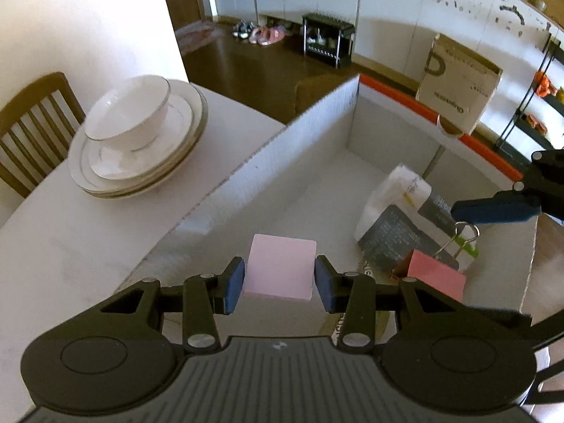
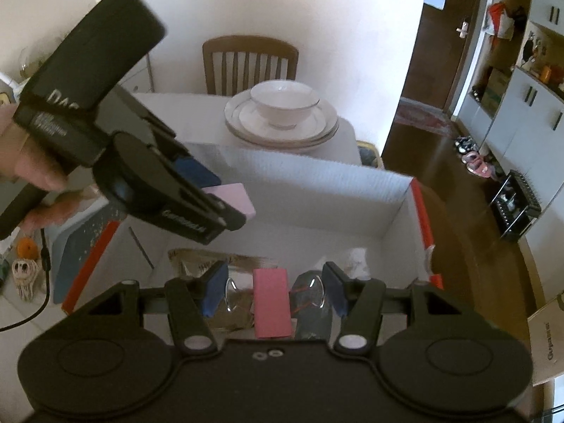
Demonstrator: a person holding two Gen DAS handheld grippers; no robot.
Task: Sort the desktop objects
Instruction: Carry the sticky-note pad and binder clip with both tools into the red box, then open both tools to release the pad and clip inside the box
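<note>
My left gripper (image 1: 279, 278) is shut on a pale pink pad of sticky notes (image 1: 280, 266) and holds it above the open white cardboard box (image 1: 268, 162). It shows from the side in the right wrist view (image 2: 231, 199). My right gripper (image 2: 273, 287) is open and empty, hovering over the box above a darker pink block (image 2: 272, 303) with a binder clip. That block (image 1: 437, 275) lies at the box's right side in the left wrist view, beside a dark packet (image 1: 398, 236) and a white tissue pack (image 1: 391, 190).
Stacked white plates with a bowl (image 1: 137, 134) stand on the white table beyond the box, also in the right wrist view (image 2: 282, 112). A wooden chair (image 2: 250, 63) stands behind the table. A cardboard carton (image 1: 458, 84) sits past the box's orange edge.
</note>
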